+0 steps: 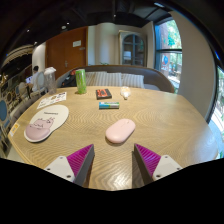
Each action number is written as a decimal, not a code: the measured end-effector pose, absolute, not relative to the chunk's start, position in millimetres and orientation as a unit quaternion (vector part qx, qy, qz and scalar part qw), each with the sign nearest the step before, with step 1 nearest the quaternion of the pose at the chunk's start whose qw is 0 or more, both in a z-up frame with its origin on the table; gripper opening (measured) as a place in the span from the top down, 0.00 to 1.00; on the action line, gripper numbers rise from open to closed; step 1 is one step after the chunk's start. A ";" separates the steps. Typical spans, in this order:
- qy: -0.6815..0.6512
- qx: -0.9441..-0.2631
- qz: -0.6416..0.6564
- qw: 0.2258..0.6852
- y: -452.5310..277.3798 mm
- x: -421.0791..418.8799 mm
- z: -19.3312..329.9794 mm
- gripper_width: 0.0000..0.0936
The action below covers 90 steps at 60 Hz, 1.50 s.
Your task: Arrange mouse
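Note:
A pink mouse (120, 131) lies on the wooden table (170, 125), just ahead of my fingers and a little between their lines. A round pale pink mouse mat (46, 124) with a drawing on it lies to the left of the mouse. My gripper (113, 158) is open and empty, its magenta pads (81, 157) spread wide above the table's near part. Nothing stands between the fingers.
Beyond the mouse lie a small teal box (108, 105), a dark red object (103, 94) and a white item (125, 93). A green cup (81, 81) stands at the back left. Papers (52, 99) lie left. Chairs stand behind the table.

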<state>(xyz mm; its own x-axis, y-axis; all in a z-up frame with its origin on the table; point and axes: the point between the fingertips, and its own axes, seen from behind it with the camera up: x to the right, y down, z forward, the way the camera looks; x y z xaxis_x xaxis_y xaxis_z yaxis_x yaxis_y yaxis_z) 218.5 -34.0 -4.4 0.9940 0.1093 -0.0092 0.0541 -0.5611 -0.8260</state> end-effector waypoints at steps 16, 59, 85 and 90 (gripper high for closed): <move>-0.023 -0.889 0.044 0.456 14.6 219.2 -11.7 0.15; 0.120 -0.883 -0.057 0.449 48.8 236.8 10.8 0.54; -0.015 -0.869 0.023 0.493 67.6 -70.5 52.0 0.55; -0.024 -0.882 0.013 0.471 70.0 -81.6 18.7 0.55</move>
<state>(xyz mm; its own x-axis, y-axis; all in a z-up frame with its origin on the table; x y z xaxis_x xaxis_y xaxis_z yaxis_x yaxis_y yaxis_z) -81.6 70.0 18.7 0.9985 0.0553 0.0004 0.0311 -0.5559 -0.8307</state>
